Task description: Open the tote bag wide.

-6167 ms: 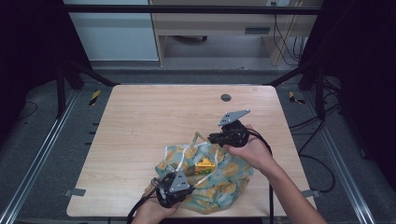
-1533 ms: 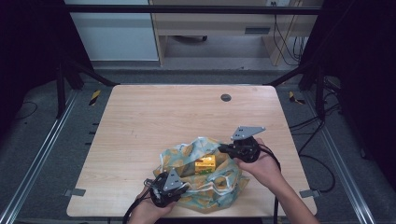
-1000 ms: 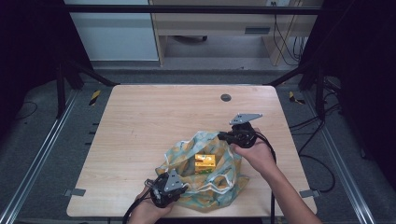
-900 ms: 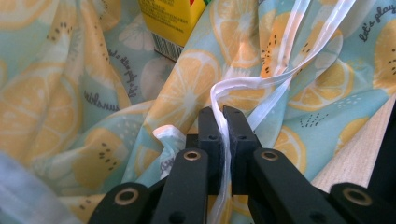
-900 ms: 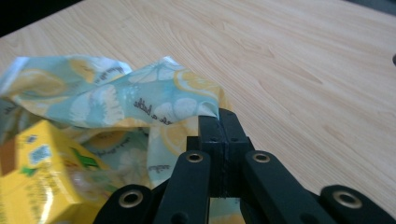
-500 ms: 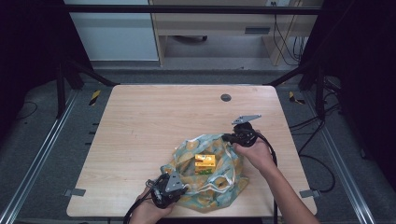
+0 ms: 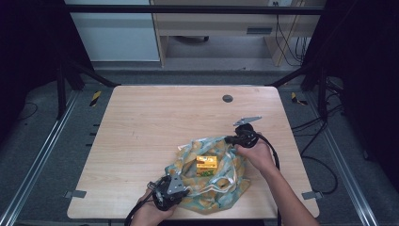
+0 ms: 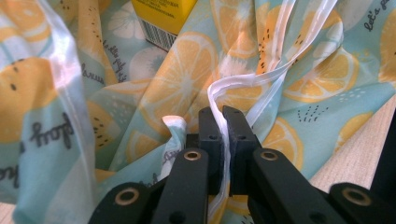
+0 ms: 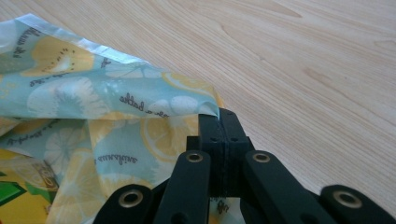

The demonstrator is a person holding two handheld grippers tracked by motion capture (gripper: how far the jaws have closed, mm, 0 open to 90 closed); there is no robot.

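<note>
A light-blue bag printed with lemon slices (image 7: 211, 179) lies crumpled at the table's near middle, its mouth open. A yellow carton (image 7: 206, 163) rests inside it; its barcode edge (image 8: 161, 18) shows in the left gripper view. My left gripper (image 7: 175, 187) is shut on the bag's white ribbon handle (image 8: 243, 84) at the near left rim, the jaws (image 8: 221, 116) pinching the strip. My right gripper (image 7: 230, 139) is shut on the bag's cloth edge (image 9: 140, 107) at the far right rim, its jaws (image 9: 219, 116) closed on a fold just above the wood.
The wooden table (image 7: 155, 117) has a round dark grommet (image 7: 227, 98) near its far edge. Bare wood lies beyond and to the left of the bag. Cables (image 7: 277, 160) trail from the right gripper over the table's right side.
The right gripper has pulled the bag's far right rim outward and away from me, widening the mouth. The left gripper has stayed at the near rim, holding on.
</note>
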